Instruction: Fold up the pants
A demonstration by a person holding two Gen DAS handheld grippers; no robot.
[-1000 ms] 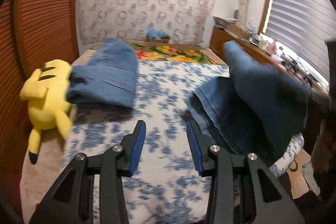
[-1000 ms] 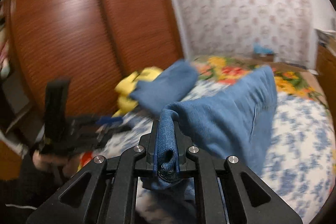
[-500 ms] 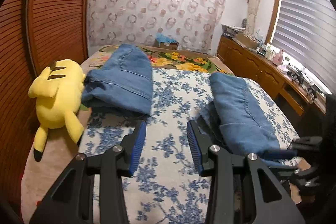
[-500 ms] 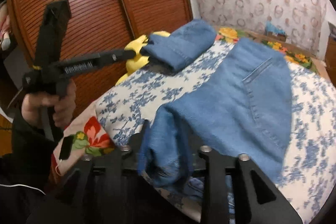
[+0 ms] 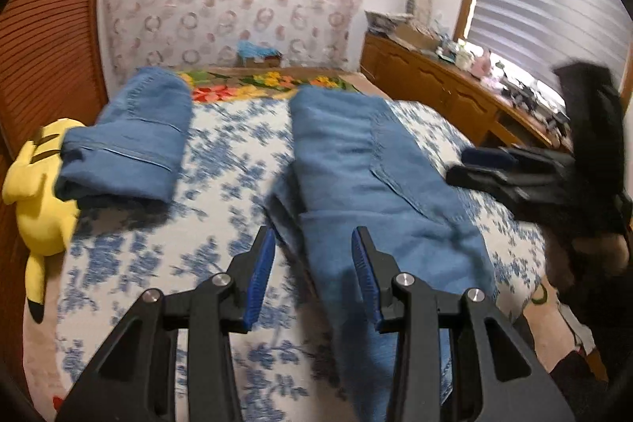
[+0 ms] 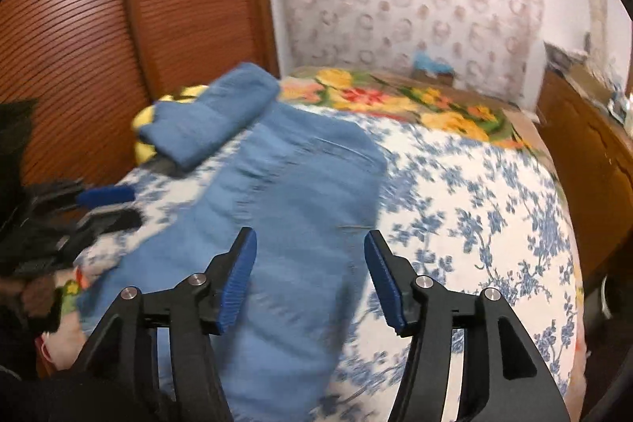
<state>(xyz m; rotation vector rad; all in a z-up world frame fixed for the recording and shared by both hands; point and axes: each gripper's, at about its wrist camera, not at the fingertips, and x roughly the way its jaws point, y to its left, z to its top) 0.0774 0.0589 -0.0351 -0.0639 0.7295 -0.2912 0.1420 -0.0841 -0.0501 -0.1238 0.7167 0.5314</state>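
Observation:
A pair of blue denim pants (image 5: 368, 180) (image 6: 292, 200) lies folded lengthwise on the floral bed cover, its near end hanging over the bed's front edge. My left gripper (image 5: 312, 256) hovers open just above the pants' near left edge, gripping nothing. My right gripper (image 6: 310, 263) is over the near part of the same pants; its jaws are opening and the pads do not touch the cloth. The right gripper (image 5: 490, 169) also shows at the right of the left wrist view. The left gripper (image 6: 107, 204) appears blurred at the left of the right wrist view.
A second folded pair of jeans (image 5: 126, 141) lies at the bed's far left beside a yellow plush toy (image 5: 43, 200). A wooden slatted wardrobe (image 6: 99, 26) flanks the left, a cluttered wooden dresser (image 5: 467, 97) the right. A small box (image 5: 259, 56) sits behind the bed.
The right gripper let go of the denim it was pinching and its jaws spread. The pants dropped flat onto the bed. Both grippers shifted over the pants' near end.

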